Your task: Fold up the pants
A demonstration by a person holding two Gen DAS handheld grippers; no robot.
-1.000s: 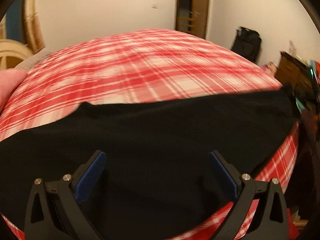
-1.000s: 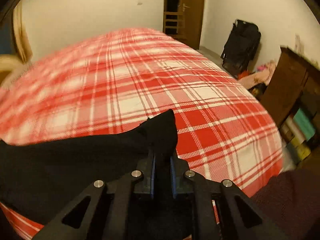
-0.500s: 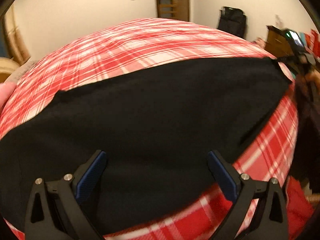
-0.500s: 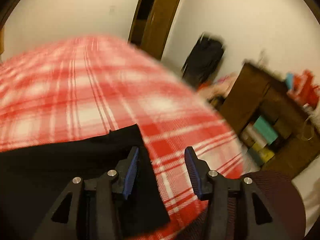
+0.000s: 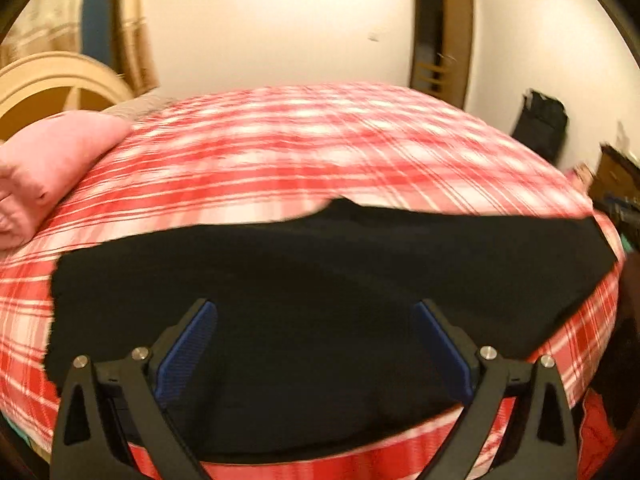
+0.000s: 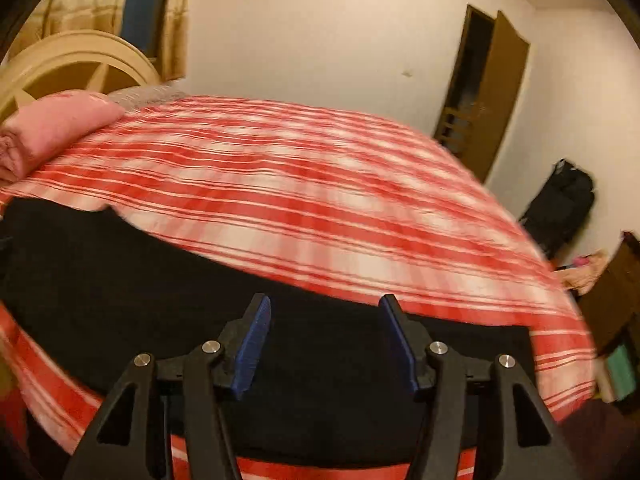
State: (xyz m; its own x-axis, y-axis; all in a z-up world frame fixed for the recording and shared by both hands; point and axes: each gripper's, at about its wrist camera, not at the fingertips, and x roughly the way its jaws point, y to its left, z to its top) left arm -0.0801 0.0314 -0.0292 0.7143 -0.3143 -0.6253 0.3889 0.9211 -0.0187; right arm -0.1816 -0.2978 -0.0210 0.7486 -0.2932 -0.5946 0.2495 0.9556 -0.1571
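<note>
Black pants (image 5: 320, 280) lie flat as a long band across the near edge of a bed with a red and white plaid cover (image 5: 304, 152). My left gripper (image 5: 314, 316) hovers over the pants, wide open, with nothing between its blue pads. In the right wrist view the same pants (image 6: 120, 280) stretch from the left to a squared end at the right. My right gripper (image 6: 324, 312) is above them with its jaws opening; no cloth is pinched between its pads.
A pink pillow (image 5: 48, 160) rests at the bed's far left by a cream headboard (image 5: 60, 84). A brown door (image 6: 484, 96), a black bag (image 6: 560, 208) and a dark wooden cabinet (image 6: 616, 296) stand at the right.
The right gripper has let go of the pants' corner and opened, then swung left over the pants. The left gripper stayed open and shifted left, bringing the pink pillow into view.
</note>
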